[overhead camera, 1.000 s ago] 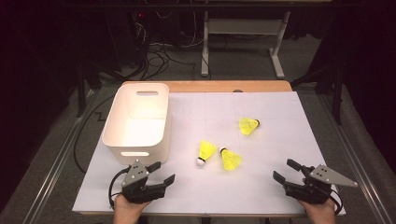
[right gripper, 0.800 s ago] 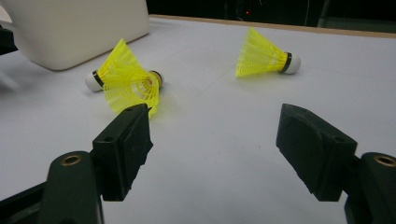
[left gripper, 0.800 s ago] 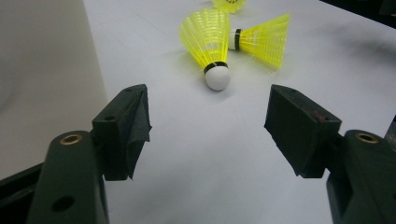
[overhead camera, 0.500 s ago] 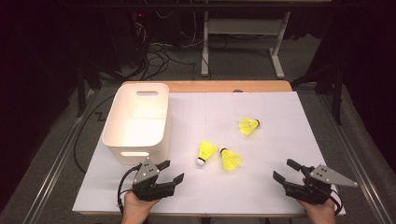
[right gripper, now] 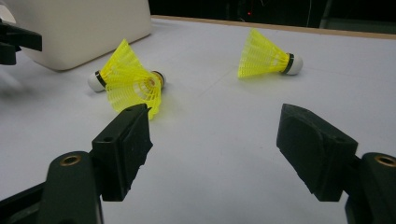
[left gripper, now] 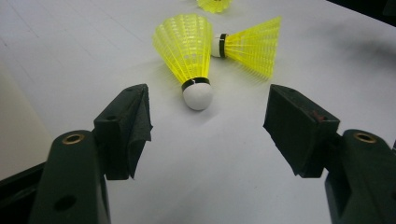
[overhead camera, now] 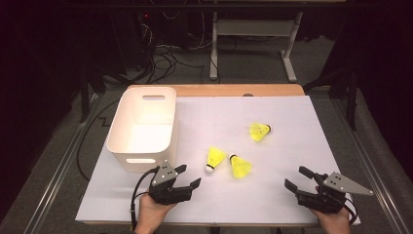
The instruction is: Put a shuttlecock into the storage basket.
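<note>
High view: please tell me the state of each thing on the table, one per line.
Left tongs: open, holding nothing.
Right tongs: open, holding nothing.
White bin: upright, nothing visible inside.
Nearest shuttlecock: lying on its side.
Middle shuttlecock: lying on its side.
Far shuttlecock: lying on its side.

Yellow shuttlecock [left gripper: 190, 60] with white cork lies on its side, cork toward the camera
</note>
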{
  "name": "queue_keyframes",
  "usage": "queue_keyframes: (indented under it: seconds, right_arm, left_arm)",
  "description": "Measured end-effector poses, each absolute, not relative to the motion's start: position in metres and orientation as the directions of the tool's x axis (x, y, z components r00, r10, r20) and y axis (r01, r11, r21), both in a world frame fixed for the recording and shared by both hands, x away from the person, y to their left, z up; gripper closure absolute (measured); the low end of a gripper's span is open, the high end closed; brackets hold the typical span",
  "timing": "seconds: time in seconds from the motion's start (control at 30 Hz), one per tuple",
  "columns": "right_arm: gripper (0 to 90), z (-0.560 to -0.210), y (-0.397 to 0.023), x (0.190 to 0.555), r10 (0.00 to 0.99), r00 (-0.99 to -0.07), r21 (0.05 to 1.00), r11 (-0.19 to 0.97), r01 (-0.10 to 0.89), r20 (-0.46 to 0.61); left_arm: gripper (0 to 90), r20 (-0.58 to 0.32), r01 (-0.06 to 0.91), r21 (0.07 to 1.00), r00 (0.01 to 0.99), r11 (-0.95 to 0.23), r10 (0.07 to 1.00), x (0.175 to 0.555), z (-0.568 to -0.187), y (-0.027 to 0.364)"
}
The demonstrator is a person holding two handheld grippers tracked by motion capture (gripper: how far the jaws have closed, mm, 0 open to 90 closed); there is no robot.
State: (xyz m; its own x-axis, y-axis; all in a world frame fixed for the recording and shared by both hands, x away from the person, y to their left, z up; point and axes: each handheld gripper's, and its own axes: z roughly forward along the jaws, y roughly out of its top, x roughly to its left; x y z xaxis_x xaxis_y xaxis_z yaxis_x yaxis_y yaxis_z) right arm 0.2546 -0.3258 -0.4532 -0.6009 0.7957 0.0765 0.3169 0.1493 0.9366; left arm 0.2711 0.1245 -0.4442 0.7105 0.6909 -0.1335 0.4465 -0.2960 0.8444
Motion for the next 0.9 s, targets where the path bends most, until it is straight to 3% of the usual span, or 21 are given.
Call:
queue_keyframes:
  seconds: [0.9]
  right_arm:
    - [26.5, -0.452, -0.326, 0.254, 0.790, -0.607, 0.939, 0.144, 0.312, 0.081]
  left_arm:
    - [34.3, -0.126, 0.579, 0.708, 0.666, -0.403, 0.735, 0.321, -0.436, 0.082]
